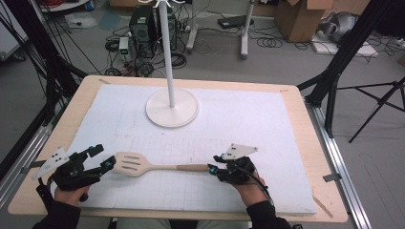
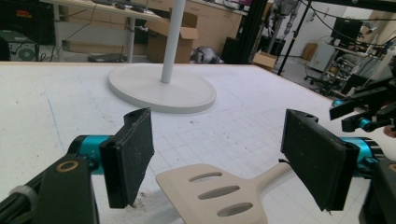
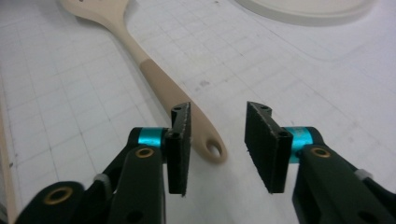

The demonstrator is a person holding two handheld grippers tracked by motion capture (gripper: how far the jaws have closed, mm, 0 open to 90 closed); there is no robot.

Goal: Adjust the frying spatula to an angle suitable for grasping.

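1. The spatula (image 1: 143,165) lies flat on the white mat (image 1: 267,119), near the front edge of the table (image 1: 315,143), between the two grippers. Its slotted blade points left and its handle runs right. The white stand (image 1: 172,107) sits well apart on the far side.
2. The left gripper (image 1: 107,164) stands released, jaws wide, just beside the blade tip; in the left gripper view the blade (image 2: 219,193) lies low between the pads, untouched.
3. The right gripper (image 3: 217,144) is also released: the handle end with its hanging hole (image 3: 214,149) lies in the gap, beside one pad, not pinched.
4. It looks light and stiff, probably wood or smooth plastic, so it should lift without sagging.
5. The rounded handle could roll or slip; the thicker tan part (image 3: 168,88) seems the best place to grip, squarely across it.
6. The thin blade lies tight to the mat and offers little edge.
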